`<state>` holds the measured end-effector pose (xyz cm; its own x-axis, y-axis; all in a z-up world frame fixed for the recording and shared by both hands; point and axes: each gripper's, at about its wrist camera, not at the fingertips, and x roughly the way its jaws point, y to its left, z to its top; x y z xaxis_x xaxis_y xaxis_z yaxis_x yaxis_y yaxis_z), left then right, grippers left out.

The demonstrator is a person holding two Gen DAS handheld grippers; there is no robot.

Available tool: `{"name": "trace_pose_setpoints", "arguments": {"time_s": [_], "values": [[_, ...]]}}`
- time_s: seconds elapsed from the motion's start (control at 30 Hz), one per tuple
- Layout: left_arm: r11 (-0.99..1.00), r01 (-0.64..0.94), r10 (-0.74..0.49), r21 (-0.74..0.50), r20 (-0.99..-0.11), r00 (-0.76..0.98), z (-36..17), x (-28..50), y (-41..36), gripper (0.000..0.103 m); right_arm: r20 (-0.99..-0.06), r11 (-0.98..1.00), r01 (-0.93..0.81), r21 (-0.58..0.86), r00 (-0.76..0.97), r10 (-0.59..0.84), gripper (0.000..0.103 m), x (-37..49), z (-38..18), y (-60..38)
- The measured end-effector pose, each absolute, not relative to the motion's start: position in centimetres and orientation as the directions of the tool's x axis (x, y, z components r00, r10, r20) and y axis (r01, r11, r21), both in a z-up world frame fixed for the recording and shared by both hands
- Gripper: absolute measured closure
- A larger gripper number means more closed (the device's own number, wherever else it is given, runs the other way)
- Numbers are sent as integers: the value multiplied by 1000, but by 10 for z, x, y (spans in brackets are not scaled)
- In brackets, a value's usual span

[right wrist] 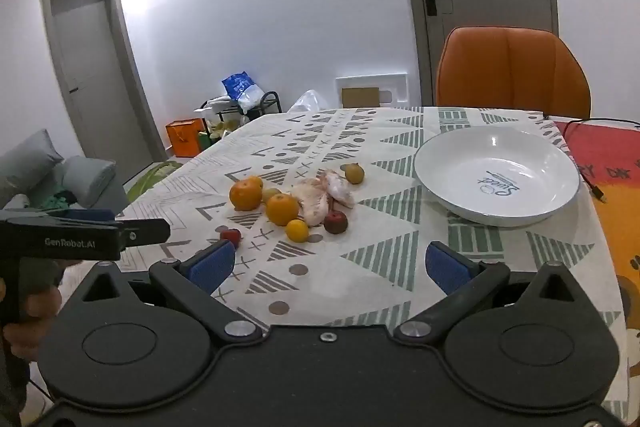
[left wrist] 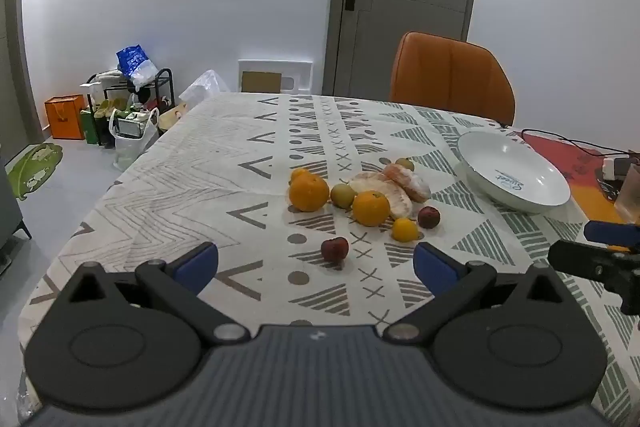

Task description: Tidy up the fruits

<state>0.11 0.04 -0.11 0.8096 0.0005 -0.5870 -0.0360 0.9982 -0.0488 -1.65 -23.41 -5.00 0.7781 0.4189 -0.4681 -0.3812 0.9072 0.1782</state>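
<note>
Both tools hang back over the near edge of the desk [right wrist: 400, 131], tipped down toward the spread, and nothing is in hand. The left gripper [left wrist: 316, 267] has its blue fingers [left wrist: 198, 261] spread wide apart, nothing between them but patterned cloth, with a small dark red fruit [left wrist: 335, 249] lying just ahead of the gap. The right gripper [right wrist: 330, 267] shows the same: fingers [right wrist: 212, 263] wide apart and empty, lined up nearer the white bowl [right wrist: 496, 183].

The fruit sits bunched mid-desk, loose on the cloth. Two big oranges [left wrist: 309, 191] stand out, a green-yellow round fruit [left wrist: 343, 195] between them, a small yellow citrus [left wrist: 405, 229] and a second dark red fruit [left wrist: 429, 217] at the near side. Behind lie peeled pomelo pieces [left wrist: 400, 189], the only things here with a real long axis: in the left view they run slantwise, from the upper left down toward the right. The round fruit points nowhere in particular.

The bowl is empty, set to the right of the pile, well apart from it. My read: it waits there as the collecting dish, and wide-set fingers suit a first grab at round fruit. An orange chair [left wrist: 452, 79] stands at the far side.
</note>
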Motion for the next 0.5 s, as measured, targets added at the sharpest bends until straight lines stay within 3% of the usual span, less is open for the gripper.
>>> {"name": "trace_pose_setpoints", "arguments": {"time_s": [0.5], "values": [[998,-29,-6,-51,-574,819,-2,-4,1,0,-497,906,-372,202,758,422,0,-17,-52,-231]]}}
